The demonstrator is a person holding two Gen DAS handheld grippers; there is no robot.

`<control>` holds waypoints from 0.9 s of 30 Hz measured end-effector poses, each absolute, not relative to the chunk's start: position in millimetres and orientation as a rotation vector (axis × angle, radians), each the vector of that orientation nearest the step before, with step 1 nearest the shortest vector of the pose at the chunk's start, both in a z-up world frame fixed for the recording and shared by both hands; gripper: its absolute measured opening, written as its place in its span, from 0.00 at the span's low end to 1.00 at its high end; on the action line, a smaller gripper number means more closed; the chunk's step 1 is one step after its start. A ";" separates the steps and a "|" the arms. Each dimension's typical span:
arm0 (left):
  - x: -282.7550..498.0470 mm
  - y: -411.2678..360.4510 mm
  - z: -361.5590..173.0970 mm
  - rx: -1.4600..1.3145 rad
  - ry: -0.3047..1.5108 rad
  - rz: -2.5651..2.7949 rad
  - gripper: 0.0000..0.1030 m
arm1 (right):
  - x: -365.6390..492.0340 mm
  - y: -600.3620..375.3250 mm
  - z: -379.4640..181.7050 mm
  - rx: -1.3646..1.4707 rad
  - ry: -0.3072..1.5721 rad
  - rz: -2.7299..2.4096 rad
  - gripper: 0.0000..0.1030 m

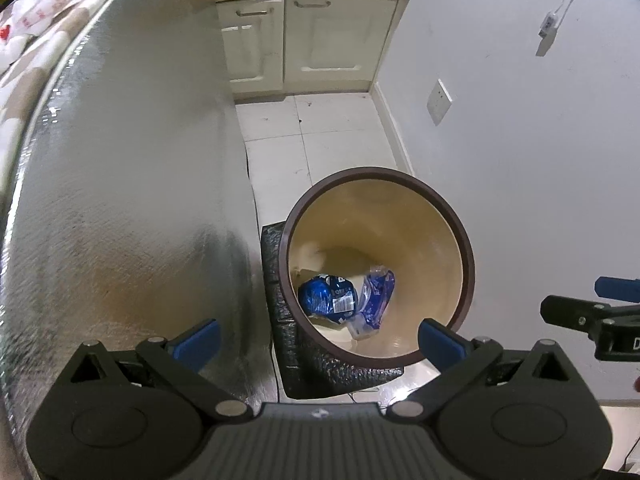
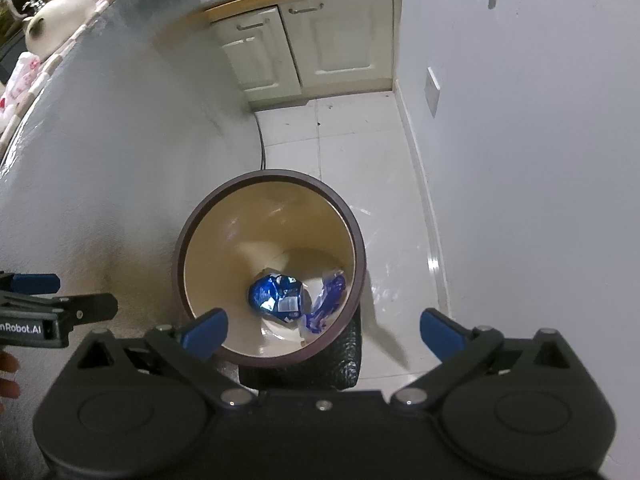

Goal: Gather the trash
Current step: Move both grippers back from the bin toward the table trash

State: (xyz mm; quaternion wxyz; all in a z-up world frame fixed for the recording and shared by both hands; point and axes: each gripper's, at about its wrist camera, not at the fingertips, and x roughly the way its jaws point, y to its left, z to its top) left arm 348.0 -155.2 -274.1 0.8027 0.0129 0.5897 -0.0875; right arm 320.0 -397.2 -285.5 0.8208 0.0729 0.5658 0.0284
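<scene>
Only the right wrist view shows a white teapot (image 2: 56, 20) beyond the bin (image 2: 200, 216).

My left camera sits just behind my left fingers (image 1: 442, 343) and looks steeply down into the waste bin (image 1: 460, 232) from above and near, with the silvery wall filling its left side. My right camera rides behind my right fingers (image 2: 206, 332), also tilted steeply down, the bin (image 2: 352, 220) lying left of centre. Both views share the bin's inside, the blue wrappers (image 1: 328, 294) at its bottom, the tiled floor (image 1: 320, 128), the cream cupboard doors (image 2: 320, 48) and the white wall. Each camera catches the other gripper at its edge.
</scene>
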 end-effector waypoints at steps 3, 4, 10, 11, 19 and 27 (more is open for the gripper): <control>341.1 -152.6 -266.7 0.023 1.253 -0.189 1.00 | 315.7 -394.3 -278.4 0.145 1.199 0.064 1.00; 339.0 -152.1 -264.2 0.022 1.248 -0.191 1.00 | 314.8 -393.7 -275.6 0.142 1.197 0.064 1.00; 325.2 -147.1 -244.5 0.011 1.209 -0.186 1.00 | 302.5 -389.5 -257.4 0.122 1.176 0.055 1.00; 322.4 -145.8 -240.8 0.008 1.201 -0.187 1.00 | 299.8 -388.6 -253.7 0.118 1.172 0.053 1.00; 303.4 -135.4 -203.7 -0.011 1.106 -0.190 1.00 | 280.2 -386.1 -221.9 0.103 1.125 0.047 1.00; 277.8 -112.5 -158.7 -0.062 0.991 -0.185 1.00 | 257.1 -374.4 -182.1 0.095 1.035 0.061 1.00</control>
